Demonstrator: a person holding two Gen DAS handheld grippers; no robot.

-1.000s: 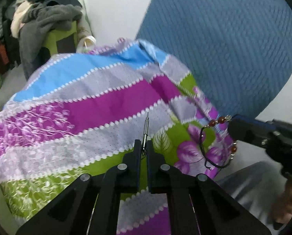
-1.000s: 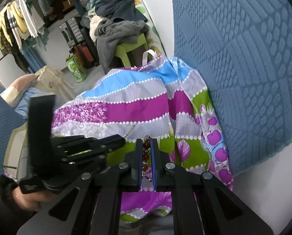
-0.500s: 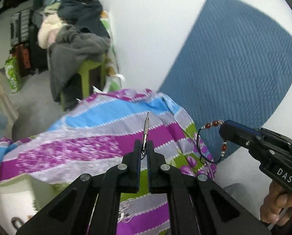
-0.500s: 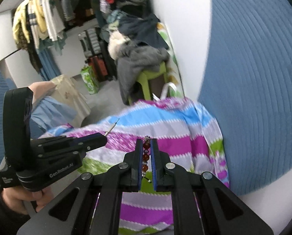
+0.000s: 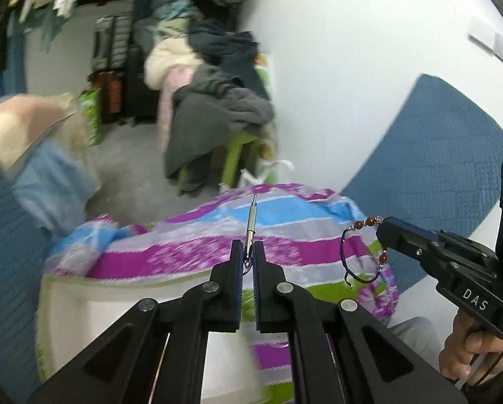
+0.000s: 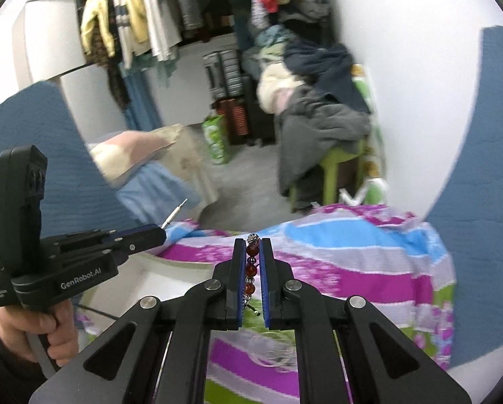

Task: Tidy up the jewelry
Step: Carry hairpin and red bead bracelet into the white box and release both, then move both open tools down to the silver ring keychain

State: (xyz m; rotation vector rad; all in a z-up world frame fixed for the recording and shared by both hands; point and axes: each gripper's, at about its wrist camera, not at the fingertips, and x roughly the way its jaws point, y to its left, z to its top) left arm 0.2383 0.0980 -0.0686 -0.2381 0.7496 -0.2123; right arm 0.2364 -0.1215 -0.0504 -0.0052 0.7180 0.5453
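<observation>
My left gripper (image 5: 248, 245) is shut on a thin silver metal pin (image 5: 250, 225) that sticks straight out past its tips; the same pin (image 6: 174, 214) shows at the left gripper (image 6: 162, 232) in the right wrist view. My right gripper (image 6: 252, 245) is shut on a bracelet (image 6: 251, 271) of red-brown beads on a dark cord. In the left wrist view that bracelet (image 5: 360, 252) hangs as a loop from the right gripper (image 5: 382, 227). Both grippers are held in the air above a striped purple, blue and green cloth (image 5: 197, 252).
A blue quilted pad (image 5: 430, 168) leans on the white wall at the right. Beyond the cloth stand a green stool piled with clothes (image 6: 322, 118), suitcases (image 6: 224, 77) and a hanging clothes rail (image 6: 143, 17). A white surface (image 5: 123, 316) lies under the cloth's left edge.
Both grippers have risen and tilted up from close over the cloth, so the room behind has come into view. The pin and the bracelet stay gripped as before.
</observation>
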